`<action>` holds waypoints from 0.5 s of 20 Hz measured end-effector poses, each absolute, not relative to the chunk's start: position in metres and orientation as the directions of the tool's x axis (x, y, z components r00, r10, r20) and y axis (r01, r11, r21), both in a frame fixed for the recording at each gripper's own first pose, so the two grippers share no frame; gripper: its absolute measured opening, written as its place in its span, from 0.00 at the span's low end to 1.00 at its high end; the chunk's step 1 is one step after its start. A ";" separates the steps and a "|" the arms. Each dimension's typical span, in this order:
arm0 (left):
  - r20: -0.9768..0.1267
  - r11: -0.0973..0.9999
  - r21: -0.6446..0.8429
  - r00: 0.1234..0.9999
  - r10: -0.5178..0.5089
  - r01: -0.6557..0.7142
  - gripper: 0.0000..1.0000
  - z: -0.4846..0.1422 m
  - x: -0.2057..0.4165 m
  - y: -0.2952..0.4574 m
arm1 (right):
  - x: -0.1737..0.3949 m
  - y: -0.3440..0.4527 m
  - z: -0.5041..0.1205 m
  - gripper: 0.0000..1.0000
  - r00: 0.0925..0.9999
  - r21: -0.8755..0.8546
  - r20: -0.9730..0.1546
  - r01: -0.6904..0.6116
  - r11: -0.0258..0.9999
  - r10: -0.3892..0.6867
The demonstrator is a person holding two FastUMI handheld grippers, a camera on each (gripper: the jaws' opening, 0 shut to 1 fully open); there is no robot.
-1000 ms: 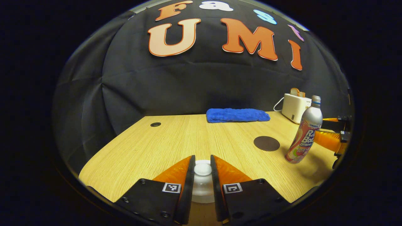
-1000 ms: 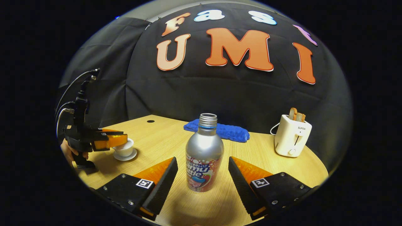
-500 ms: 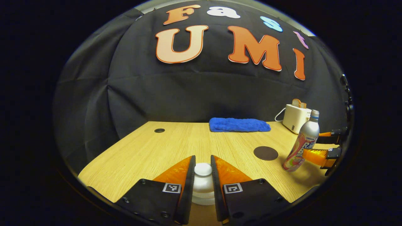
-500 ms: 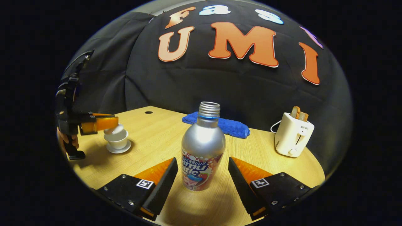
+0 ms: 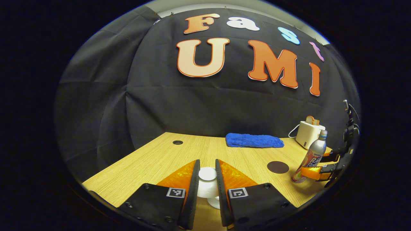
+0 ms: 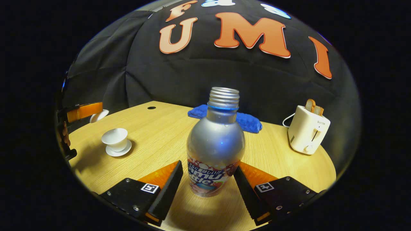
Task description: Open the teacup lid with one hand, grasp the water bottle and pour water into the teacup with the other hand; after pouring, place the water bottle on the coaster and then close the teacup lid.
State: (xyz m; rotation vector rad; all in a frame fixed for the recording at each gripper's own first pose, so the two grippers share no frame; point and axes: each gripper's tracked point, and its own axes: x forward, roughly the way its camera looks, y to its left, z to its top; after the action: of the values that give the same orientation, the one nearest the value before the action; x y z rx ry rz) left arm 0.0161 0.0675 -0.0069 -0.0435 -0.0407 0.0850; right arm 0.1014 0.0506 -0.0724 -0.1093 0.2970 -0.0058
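Now your left hand-held gripper (image 5: pixel 207 186) is closed narrow on the lid (image 5: pixel 207 174); both fingers press the white knob from either side, and the lid hangs in the air above the table (image 5: pixel 154 160); in the right gripper view that lid shows as a small white disc at the far left, higher than the cup (image 6: pixel 115 138) and apart from it, held by the same gripper with your hand (image 6: pixel 65 137) partly showing below it.

The cup stands open on its saucer (image 6: pixel 118 150), left of the bottle (image 6: pixel 215 144) and well apart from it; whether anything is in the cup cannot be told.

Your right hand-held gripper (image 6: pixel 208 184) is set around the lower part of the bottle; the right finger looks to touch the label, while the left finger sits just beside it with a thin gap, so you cannot call it a firm grip yet; the bottle is uncapped, upright or nearly so, and its base seems to rest on the table.

In the left gripper view the bottle stands near the right edge, with the coaster (image 5: pixel 278 167) lying flat just to its left, bare and dark.

Behind the bottle lies a blue towel (image 6: pixel 247 120) against the wall; to the bottle's right and farther back stands a white toaster (image 6: pixel 308 131) with bread in its slots; far left of the bottle, near the back edge of the table, is a small round hole (image 6: pixel 151 107).
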 end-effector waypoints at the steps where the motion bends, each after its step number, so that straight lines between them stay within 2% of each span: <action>1: 0.037 0.994 -0.044 0.994 0.098 -0.096 0.35 -0.008 0.013 0.074 | 0.103 0.051 -0.070 0.89 0.956 -0.114 -0.293 -0.014 0.993 -0.020; 2: 0.036 0.993 -0.052 0.994 0.104 -0.102 0.35 -0.006 0.009 0.080 | 0.102 0.054 -0.068 0.82 0.954 -0.124 -0.299 -0.023 0.992 -0.015; 7: 0.028 0.987 -0.041 0.987 0.157 -0.156 0.35 -0.013 -0.007 0.112 | 0.099 0.058 -0.053 0.81 0.951 -0.254 -0.307 -0.041 0.966 -0.041; 8: 0.028 0.986 -0.038 0.986 0.163 -0.162 0.32 -0.014 -0.010 0.119 | 0.098 0.057 -0.048 0.81 0.951 -0.295 -0.306 -0.042 0.954 -0.053; 9: 0.028 0.985 -0.040 0.986 0.167 -0.166 0.35 -0.014 -0.013 0.124 | 0.098 0.056 -0.043 0.81 0.951 -0.338 -0.302 -0.042 0.940 -0.066; 10: 0.031 0.985 -0.043 0.985 0.171 -0.169 0.32 -0.012 -0.017 0.128 | 0.099 0.057 -0.036 0.81 0.952 -0.380 -0.296 -0.044 0.924 -0.076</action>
State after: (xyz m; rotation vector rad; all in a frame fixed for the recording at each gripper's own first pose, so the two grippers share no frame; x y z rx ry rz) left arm -0.0166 0.1278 -0.0125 -0.0404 -0.0351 0.1707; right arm 0.0990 0.0565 -0.0357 -0.3940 0.3120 -0.0168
